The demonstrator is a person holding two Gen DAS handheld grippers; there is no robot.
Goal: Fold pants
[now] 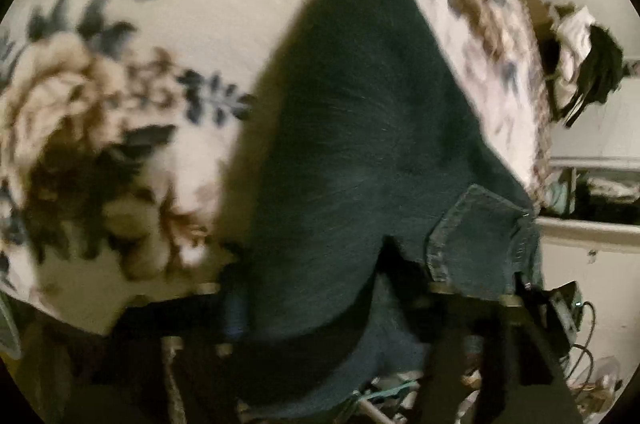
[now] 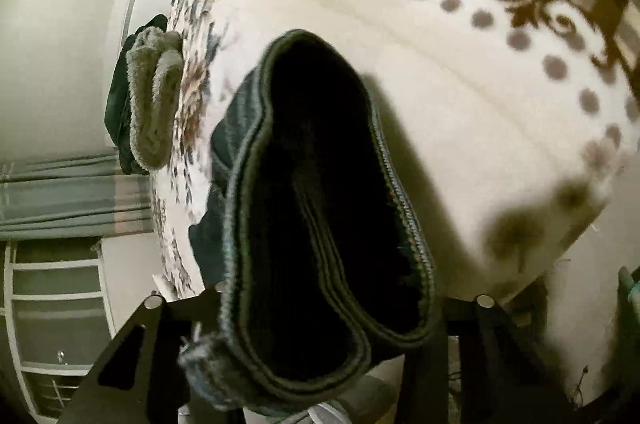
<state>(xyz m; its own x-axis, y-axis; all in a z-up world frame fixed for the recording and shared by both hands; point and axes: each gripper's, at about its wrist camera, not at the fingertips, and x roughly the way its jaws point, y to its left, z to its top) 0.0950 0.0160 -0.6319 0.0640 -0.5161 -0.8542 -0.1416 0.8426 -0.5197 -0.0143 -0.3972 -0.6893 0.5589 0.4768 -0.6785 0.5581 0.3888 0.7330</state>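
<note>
You've got the dark blue denim pants (image 1: 352, 144) hanging over the cream floral bedspread (image 1: 200, 36), so keep both ends level and taut before you lay the fold down, or the legs will twist. The pants are doubled up, back pocket (image 1: 476, 236) showing. Your left gripper (image 1: 340, 324) looks clamped on the denim near the waist, and your right gripper (image 2: 320, 352) pinches the stacked hems (image 2: 320, 204).

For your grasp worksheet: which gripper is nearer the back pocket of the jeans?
Left. The left gripper is under the jeans with the pocket just ahead of it. The right gripper sits at a leg's hem; no pocket shows there.
</note>
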